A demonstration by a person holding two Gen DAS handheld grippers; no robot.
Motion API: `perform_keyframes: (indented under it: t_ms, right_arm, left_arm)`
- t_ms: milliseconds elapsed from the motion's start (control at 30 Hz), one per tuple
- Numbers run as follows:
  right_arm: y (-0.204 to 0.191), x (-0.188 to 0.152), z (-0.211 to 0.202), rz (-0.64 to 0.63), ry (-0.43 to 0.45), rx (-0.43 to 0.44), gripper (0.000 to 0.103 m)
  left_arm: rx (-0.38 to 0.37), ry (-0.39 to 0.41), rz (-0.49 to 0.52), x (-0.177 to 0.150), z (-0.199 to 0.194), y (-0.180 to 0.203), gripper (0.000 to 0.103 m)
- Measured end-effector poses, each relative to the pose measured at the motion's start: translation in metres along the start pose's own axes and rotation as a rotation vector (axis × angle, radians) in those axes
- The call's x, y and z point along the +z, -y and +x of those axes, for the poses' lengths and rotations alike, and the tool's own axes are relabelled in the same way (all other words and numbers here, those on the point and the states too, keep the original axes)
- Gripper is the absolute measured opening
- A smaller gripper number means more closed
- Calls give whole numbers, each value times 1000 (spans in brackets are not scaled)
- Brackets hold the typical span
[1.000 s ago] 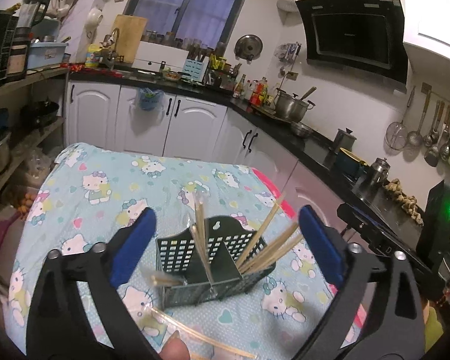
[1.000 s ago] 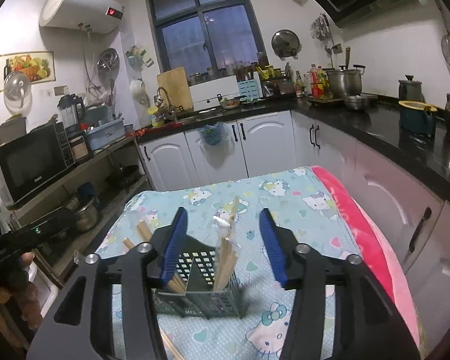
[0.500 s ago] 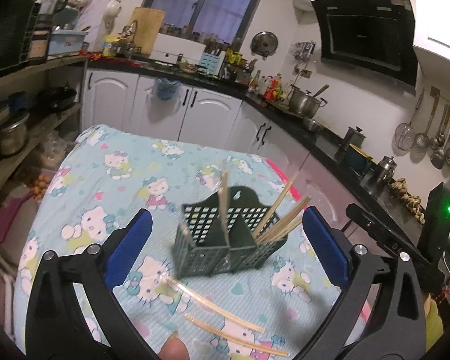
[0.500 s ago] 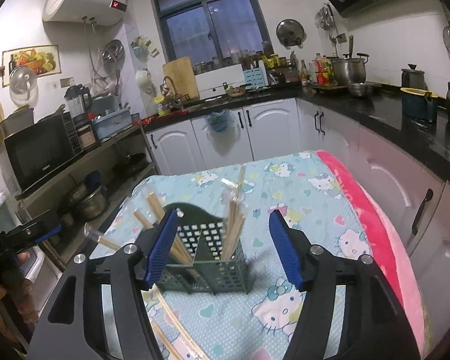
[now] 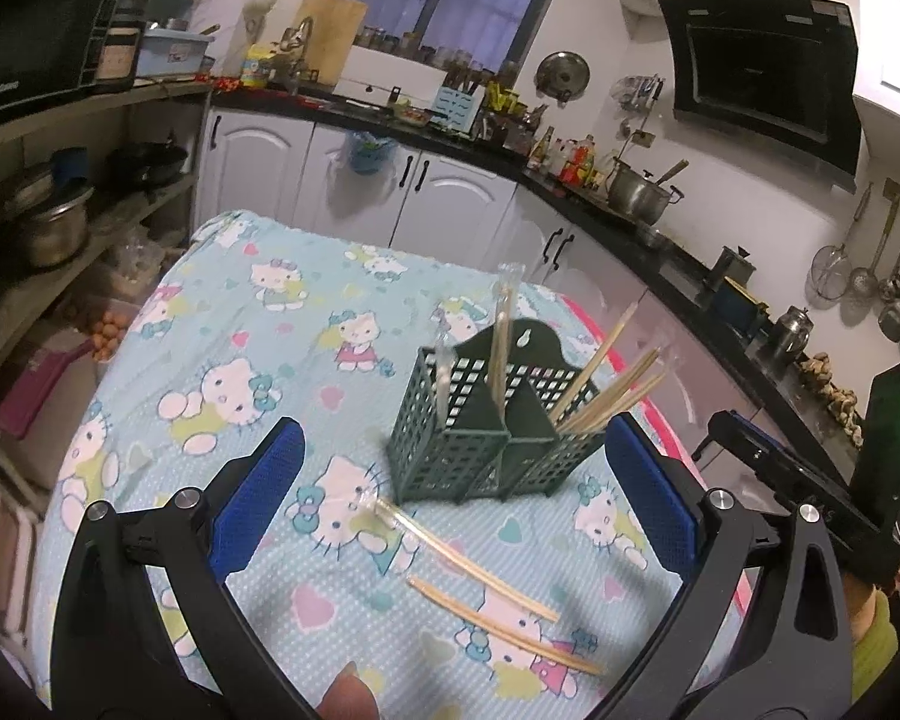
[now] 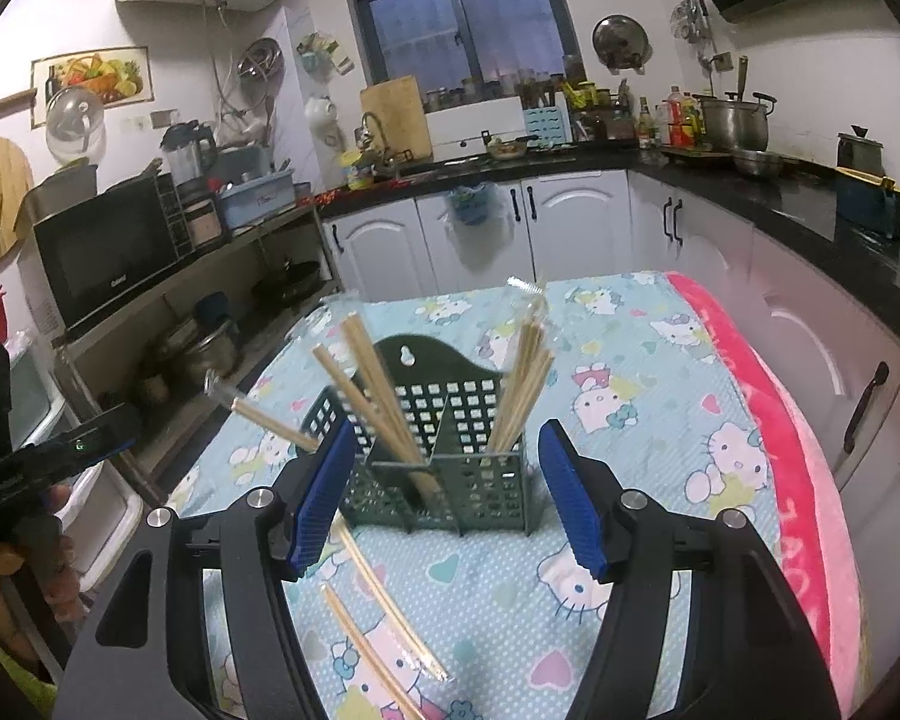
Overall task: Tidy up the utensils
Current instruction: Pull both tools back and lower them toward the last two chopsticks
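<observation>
While both hand-held tools hover above the cartoon-print tablecloth, the left gripper stands with its blue pads spread wide and empty, and the right gripper is likewise spread apart, holding nothing. Nearest, two wrapped chopstick pairs lie flat on the cloth, just in front of the holder. Beyond them stands the dark green utensil holder, a perforated two-compartment caddy, upright near the table's middle. Bundles of chopsticks lean in both compartments, tips fanning outward. Farther off, white cabinets run beneath a black countertop.
</observation>
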State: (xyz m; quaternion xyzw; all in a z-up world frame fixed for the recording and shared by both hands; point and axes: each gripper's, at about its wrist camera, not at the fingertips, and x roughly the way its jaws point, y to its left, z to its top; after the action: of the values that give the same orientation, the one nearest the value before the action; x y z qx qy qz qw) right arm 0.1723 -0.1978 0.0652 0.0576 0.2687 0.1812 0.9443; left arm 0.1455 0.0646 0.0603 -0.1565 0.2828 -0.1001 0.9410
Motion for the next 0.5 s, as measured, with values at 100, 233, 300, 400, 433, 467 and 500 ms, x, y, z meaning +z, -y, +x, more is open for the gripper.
perform_keyframes:
  t_ms: [100,233,300,400,433,467,500]
  right_arm:
    - [-3,-5,-1,-11,-12,8,61]
    - [-5,-13,-1,-23,-28,14,61]
    - [-6,-18,-1,-28,-40,21,61]
    - [-9,-27,-1,-49,-63,28,61]
    - [-9,-30,-1,-50,-70,31,61]
    - [-9,-33,1,-50,-80,36,61]
    - [-8,-37,2,-53,-94,39,61]
  left_arm:
    - [11,-7,4,-6,0,-2,92]
    - [20,-14,8,-13,1,-5,92]
    - [23,-22,9,-17,2,-6,92]
    - [39,-32,17,-24,4,-5,92]
    - [43,-37,19,-26,5,-5,92]
    - [46,-44,22,-28,6,-5,92]
    - [49,-52,26,-31,8,-4,92]
